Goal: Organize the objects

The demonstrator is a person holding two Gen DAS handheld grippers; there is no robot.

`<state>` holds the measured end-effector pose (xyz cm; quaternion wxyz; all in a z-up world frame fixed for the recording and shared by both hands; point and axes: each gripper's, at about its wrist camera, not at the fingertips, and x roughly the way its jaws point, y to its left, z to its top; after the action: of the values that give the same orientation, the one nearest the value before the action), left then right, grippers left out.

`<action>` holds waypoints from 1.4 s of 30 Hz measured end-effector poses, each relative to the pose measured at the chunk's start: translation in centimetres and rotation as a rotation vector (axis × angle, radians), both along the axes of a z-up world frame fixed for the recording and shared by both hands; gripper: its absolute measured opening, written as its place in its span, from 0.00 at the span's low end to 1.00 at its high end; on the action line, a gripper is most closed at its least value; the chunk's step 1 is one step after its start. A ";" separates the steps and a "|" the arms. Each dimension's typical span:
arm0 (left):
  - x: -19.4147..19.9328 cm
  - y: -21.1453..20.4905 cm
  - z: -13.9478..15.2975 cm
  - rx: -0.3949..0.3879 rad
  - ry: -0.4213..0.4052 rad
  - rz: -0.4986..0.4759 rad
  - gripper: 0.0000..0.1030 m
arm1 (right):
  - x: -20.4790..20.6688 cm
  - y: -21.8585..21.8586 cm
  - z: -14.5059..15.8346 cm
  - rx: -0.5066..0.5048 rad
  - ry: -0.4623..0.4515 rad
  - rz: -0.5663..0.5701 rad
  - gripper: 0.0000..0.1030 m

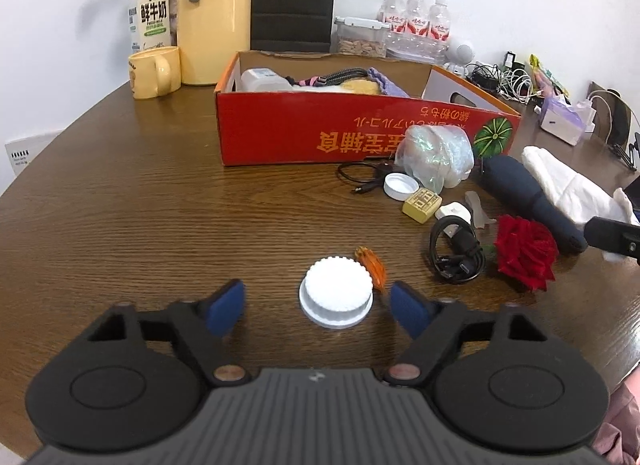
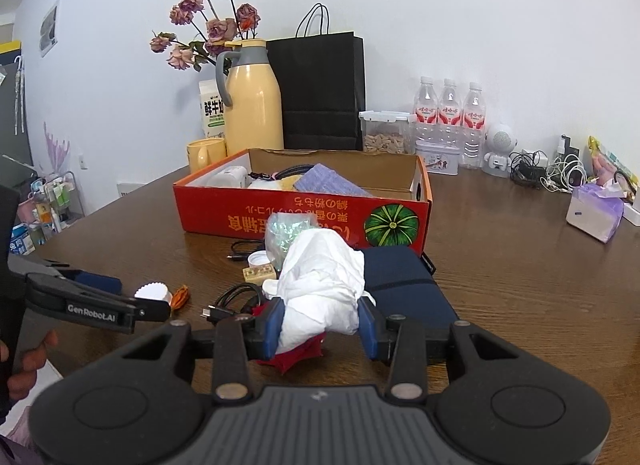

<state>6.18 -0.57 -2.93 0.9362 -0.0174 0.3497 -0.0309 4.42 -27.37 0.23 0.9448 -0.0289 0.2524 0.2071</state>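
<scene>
A white ribbed bottle cap (image 1: 336, 297) lies on the wooden table between the blue pads of my left gripper (image 1: 318, 309). The jaws stand open; neither pad touches the cap. An orange wrapper (image 1: 372, 265) lies just behind the cap. My right gripper (image 2: 320, 329) is shut on a crumpled white cloth (image 2: 320, 285), held above a red rose (image 2: 296, 357) and beside a dark blue pouch (image 2: 404, 281). The open red cardboard box (image 2: 280, 217) behind holds several items. In the right wrist view my left gripper's finger (image 2: 100, 307) shows at the left by the cap (image 2: 154, 291).
Between the box and the grippers lie a black cable coil (image 1: 456, 253), a yellow block (image 1: 422, 205), a white lid (image 1: 400, 185) and a clear plastic bag (image 1: 436, 157). A yellow jug (image 1: 214, 17), mug (image 1: 154, 71), milk carton and water bottles (image 1: 416, 21) stand at the back.
</scene>
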 end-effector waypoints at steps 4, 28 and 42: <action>0.0 0.1 0.1 -0.023 -0.009 -0.023 0.65 | 0.2 0.1 -0.2 0.003 0.006 0.006 0.37; 1.0 0.6 4.4 -0.018 -0.160 -0.022 0.39 | 3.5 1.7 1.5 0.018 -0.064 0.039 0.37; 7.6 -0.7 8.5 -0.044 -0.282 0.007 0.39 | 11.2 4.4 4.4 0.029 -0.149 0.024 0.37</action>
<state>13.81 -1.23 5.54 0.9756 -0.0346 0.2138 -0.0372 15.64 -22.99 4.60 0.9587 -0.0334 0.1781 0.2193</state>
